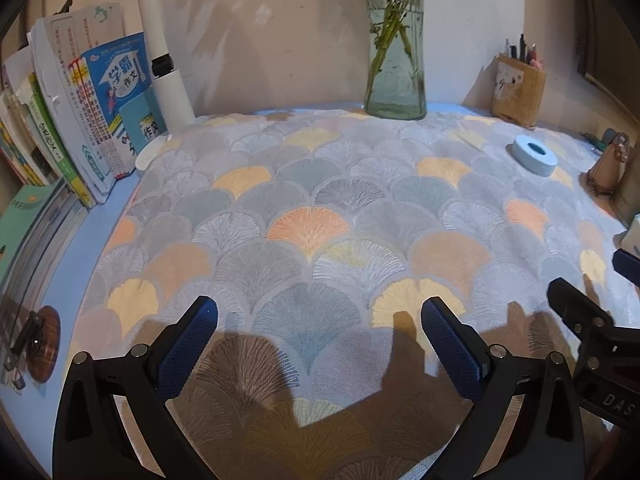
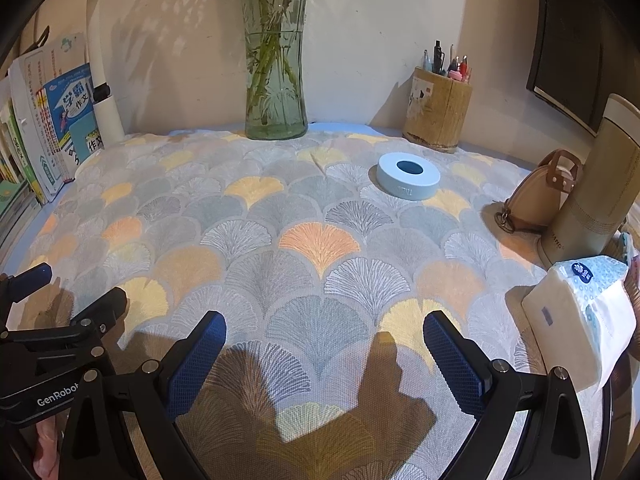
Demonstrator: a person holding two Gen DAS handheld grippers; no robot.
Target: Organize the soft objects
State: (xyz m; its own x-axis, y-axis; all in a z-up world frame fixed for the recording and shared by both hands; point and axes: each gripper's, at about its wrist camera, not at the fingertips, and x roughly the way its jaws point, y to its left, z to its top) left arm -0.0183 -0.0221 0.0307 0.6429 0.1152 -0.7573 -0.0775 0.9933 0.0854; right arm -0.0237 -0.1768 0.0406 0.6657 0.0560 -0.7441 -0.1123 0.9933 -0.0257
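I have both tools hovering over the patterned cloth (image 1: 304,208), which is spread flat across the bench (image 1: 80,248) and runs under and ahead of each one. My left hand-held gripper (image 1: 320,332) has its jaws spread wide with nothing between them, only cloth showing in the gap. My right hand-held gripper (image 2: 324,340) is spread just the same, bare cloth between its blue pads (image 2: 452,360) (it also shows at the right edge of the left view, just beside its partner).

Containers next. One glass vase (image 2: 276,80) stands at the far edge of the cloth against the wall, green stems inside it. One pen holder (image 2: 436,108) sits to its right, stuffed with pens; I can't get a count on those.

Single items: one pale blue ring-shaped roll (image 2: 408,176) lying on the cloth well ahead of the right tool, one tan bag (image 2: 540,196) leaning on one tall cream bottle (image 2: 592,184), one tissue pack (image 2: 580,320) near my right tool. A row of books (image 1: 72,112) lines the left side.
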